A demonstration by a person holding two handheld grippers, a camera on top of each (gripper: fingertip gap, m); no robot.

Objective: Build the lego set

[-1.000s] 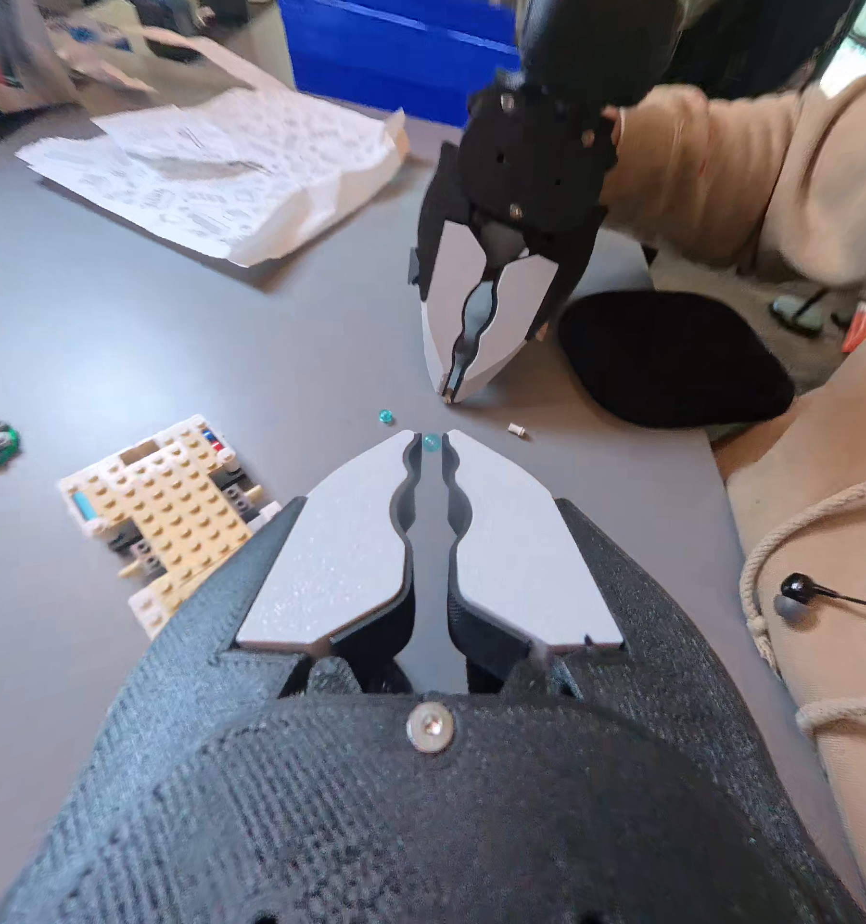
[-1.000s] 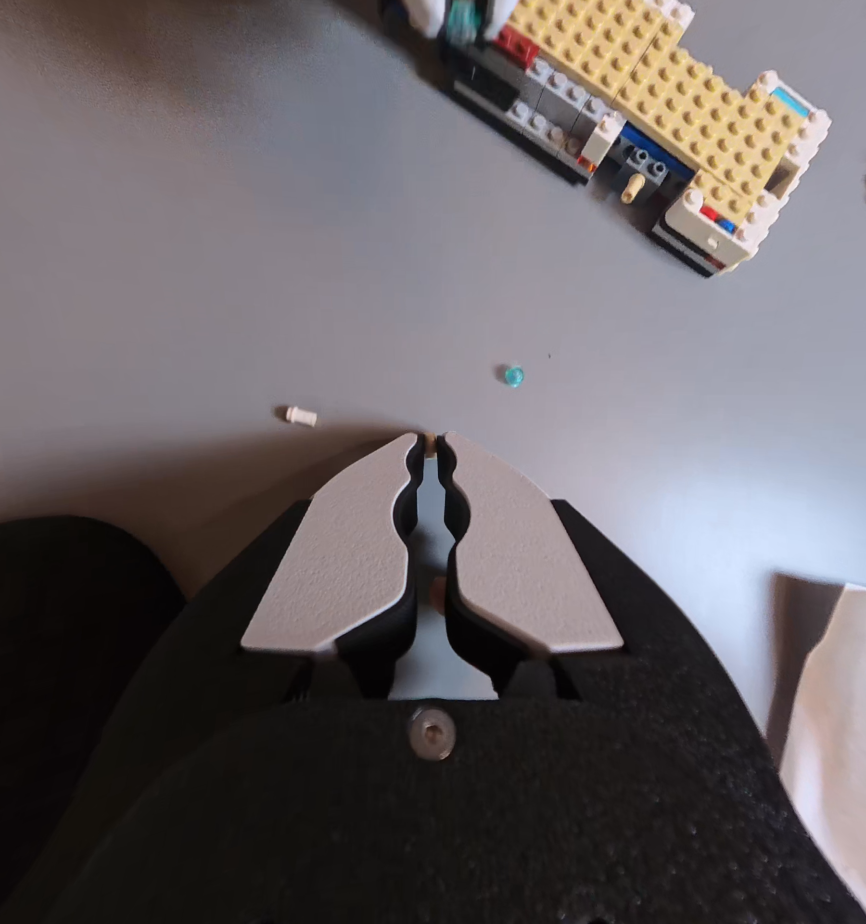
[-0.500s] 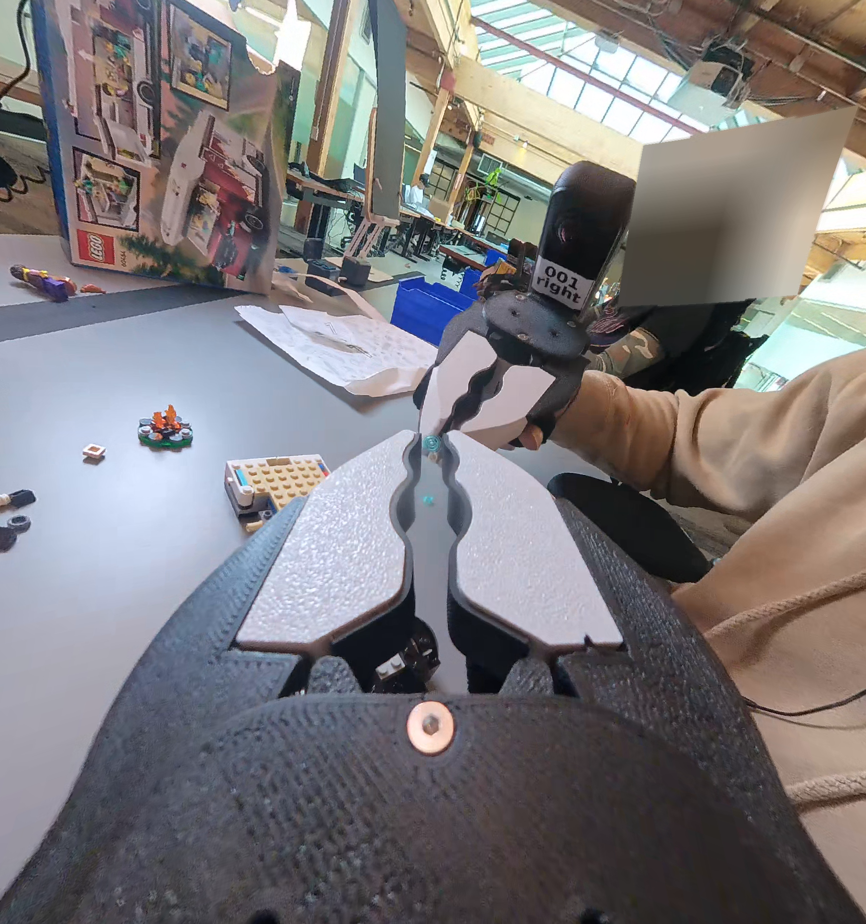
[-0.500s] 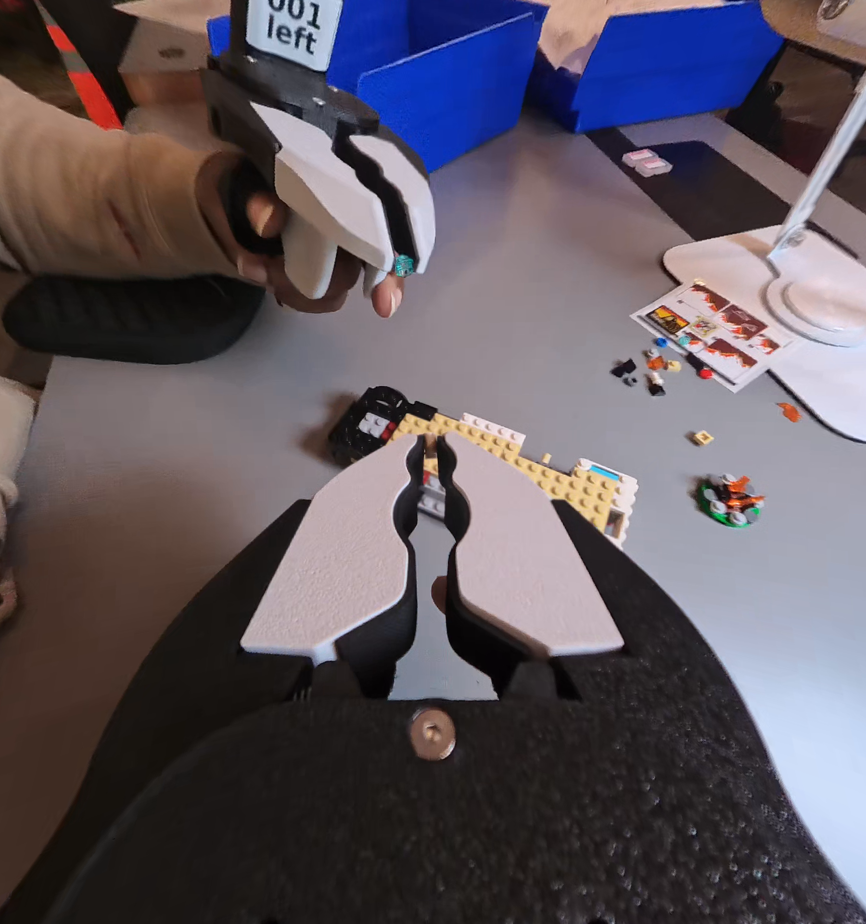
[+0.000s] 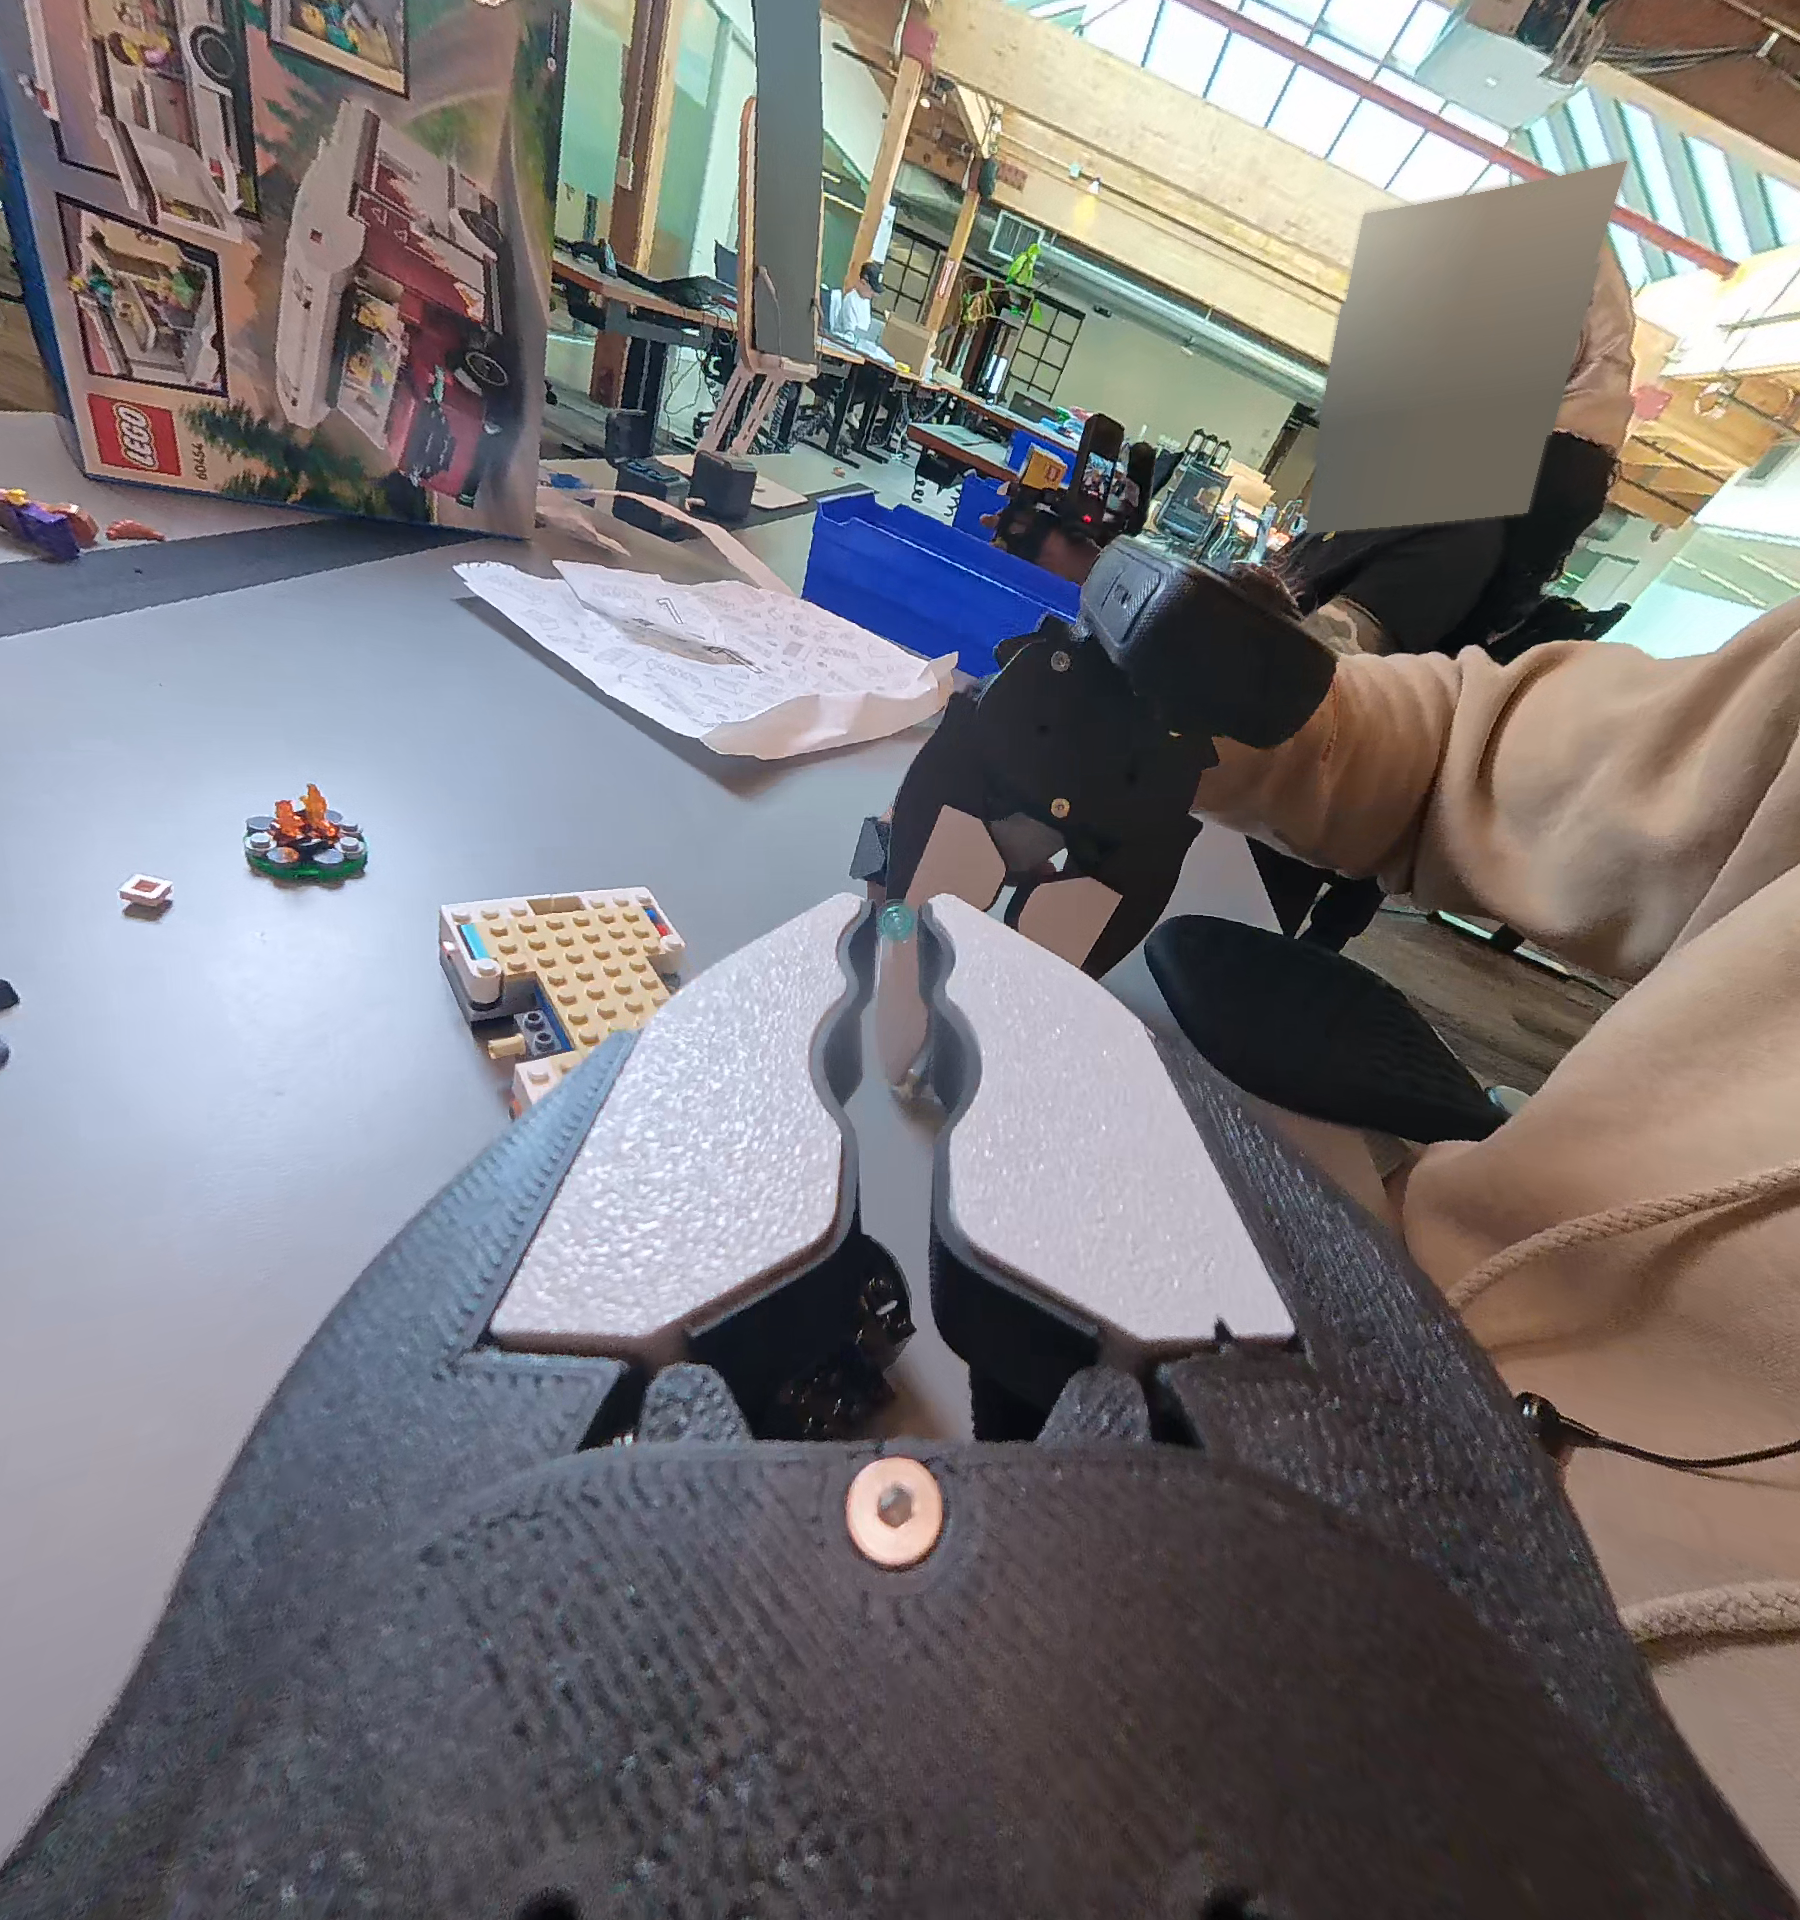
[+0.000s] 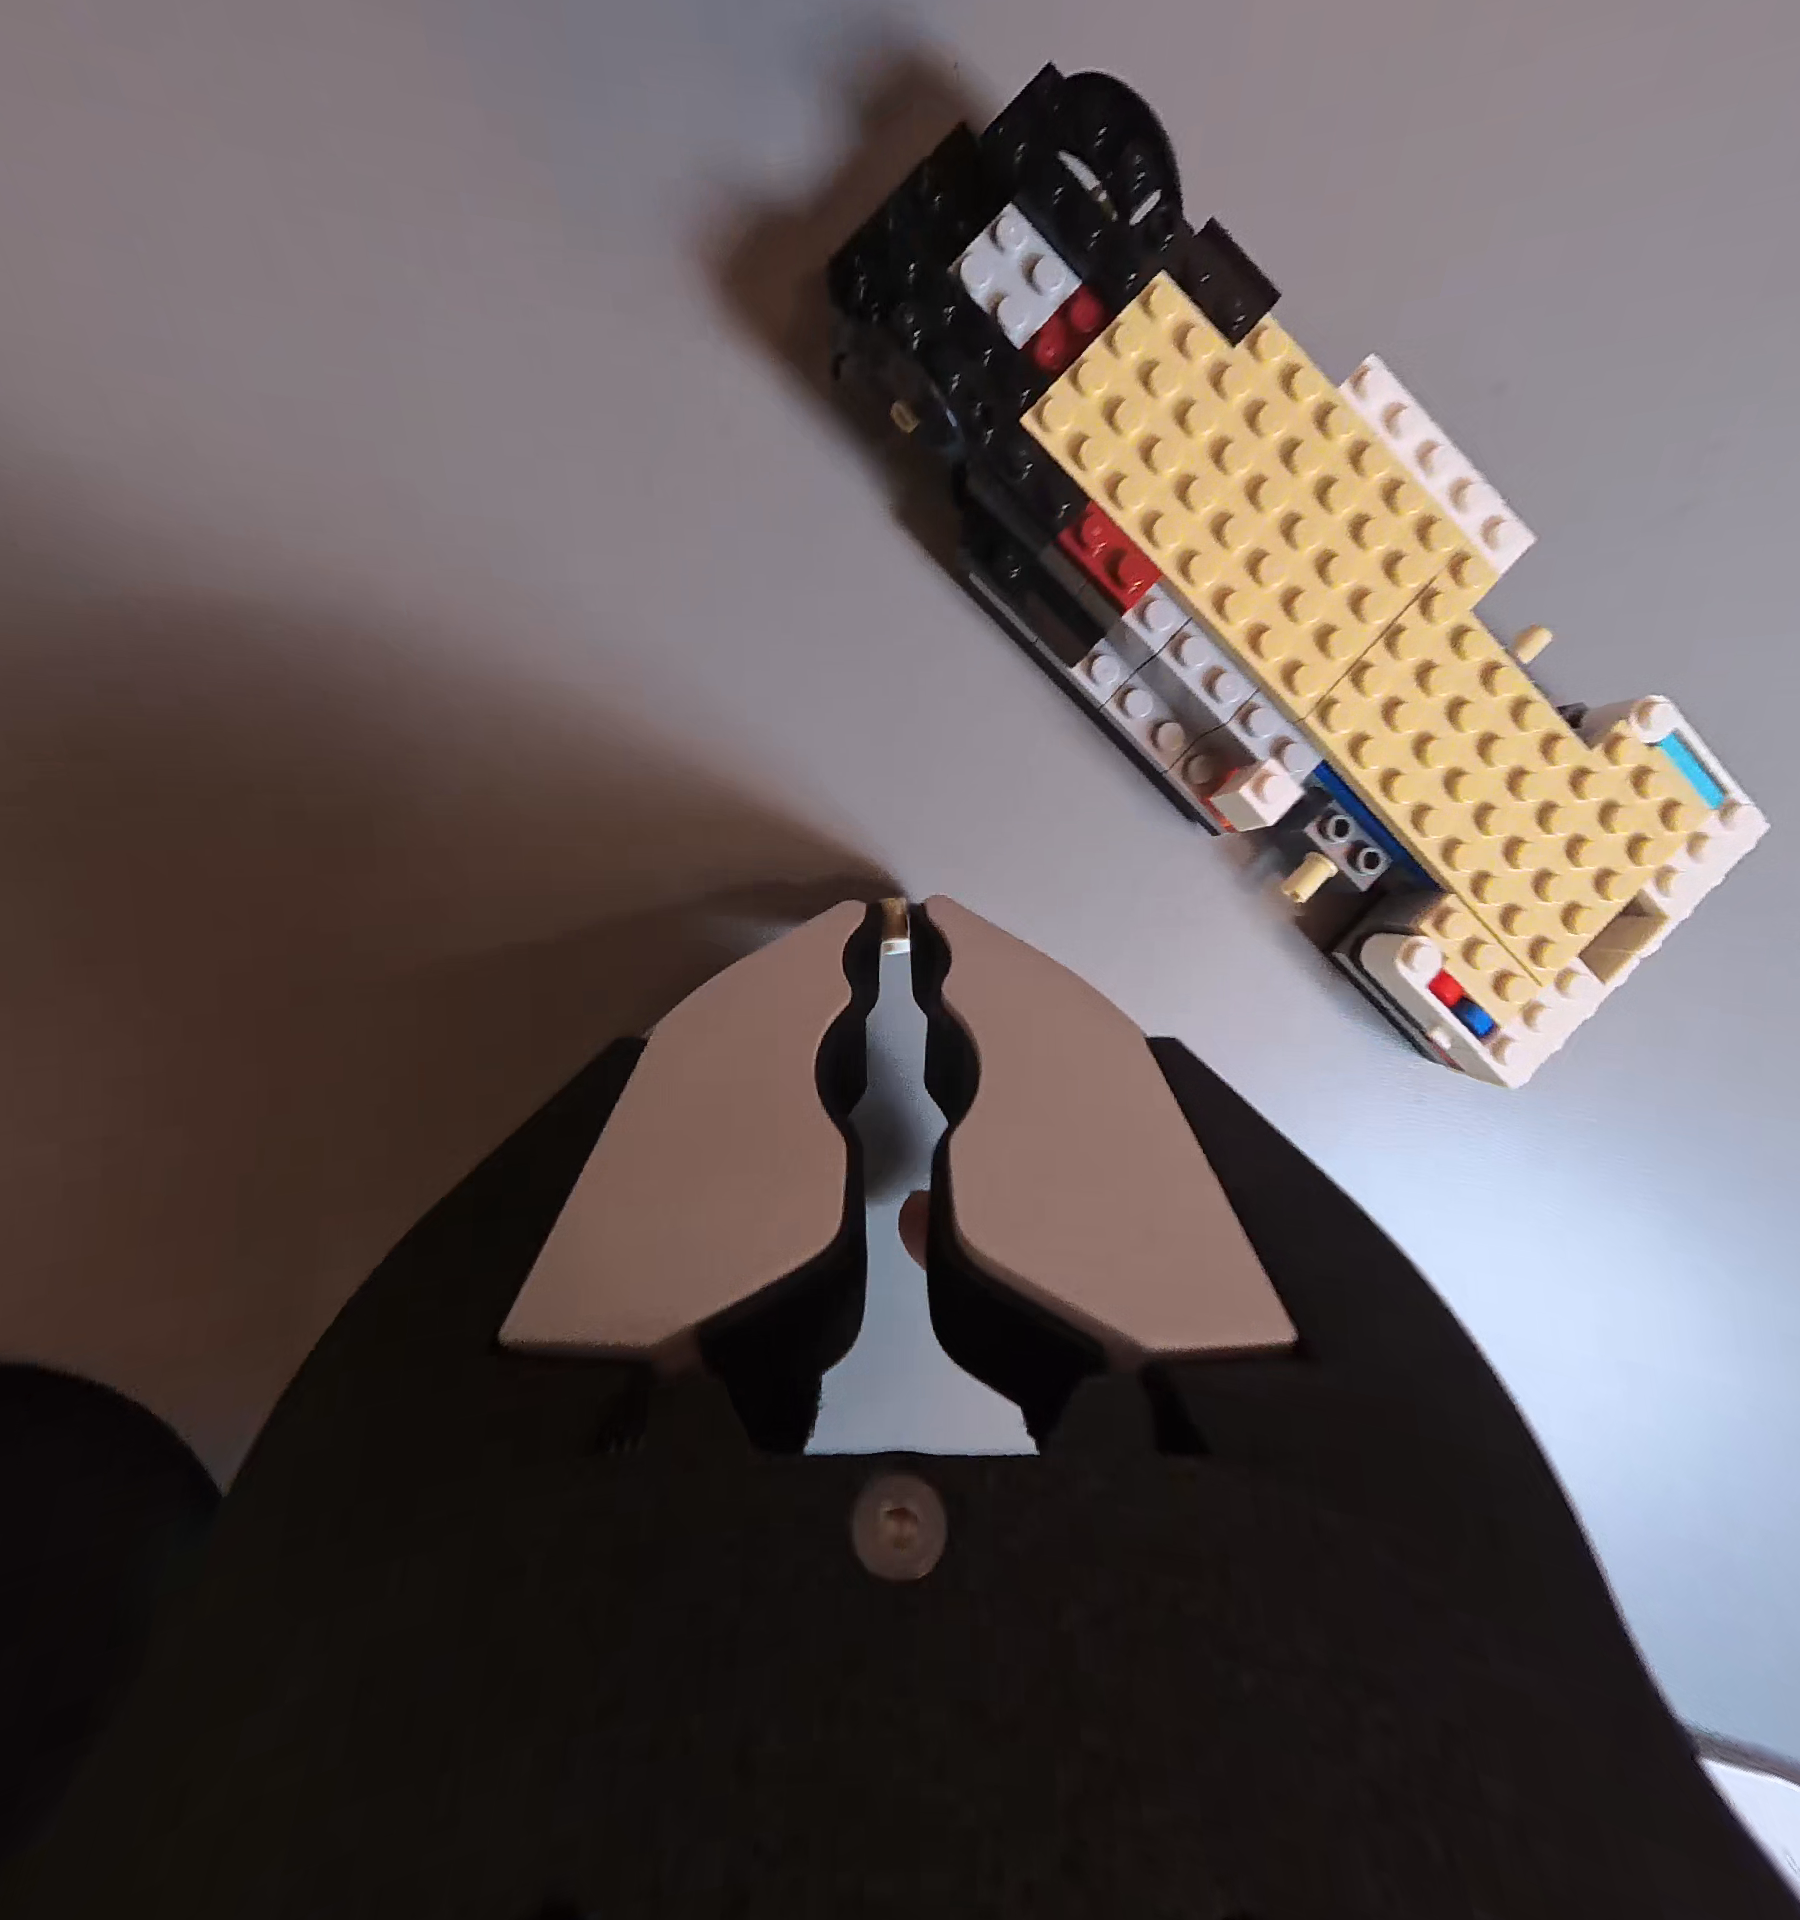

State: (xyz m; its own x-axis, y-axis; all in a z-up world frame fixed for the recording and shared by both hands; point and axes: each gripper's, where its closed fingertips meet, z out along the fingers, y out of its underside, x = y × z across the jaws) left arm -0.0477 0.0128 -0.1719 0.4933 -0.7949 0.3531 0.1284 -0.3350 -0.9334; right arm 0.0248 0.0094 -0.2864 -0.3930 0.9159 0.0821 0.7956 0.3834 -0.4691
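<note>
Grey table top [image 5: 252,1195] fills most of what you see, with a big, bright workshop far behind it.

Your left gripper [image 5: 894,914] is almost closed. Its two tips pinch a tiny round see-through teal stud [image 5: 894,923] and hold it up off the table. Just past those tips, your right gripper [image 6: 894,920] points down at the table. It is almost closed too, with a tiny cream plastic peg [image 6: 894,928] squeezed between its tips, low over the grey top.

A half-built toy brick model with a tan bumpy top and white, grey and black bricks [image 6: 1343,623] sits on the table ahead of your right gripper and off to its right. It is near, but not touching. From your left gripper, the same model lies just to the left of the fingers.

Now the things that can hold stuff. A blue plastic bin [image 5: 917,582] stands far ahead of your left gripper, and you cannot see inside it from here. A white paper bag with little drawings on it [image 5: 709,665] lies flat in front of the bin. What is in it is hidden. A tall cardboard toy box with pictures [image 5: 283,260] stands far off to the left, and you see only its outside.
</note>
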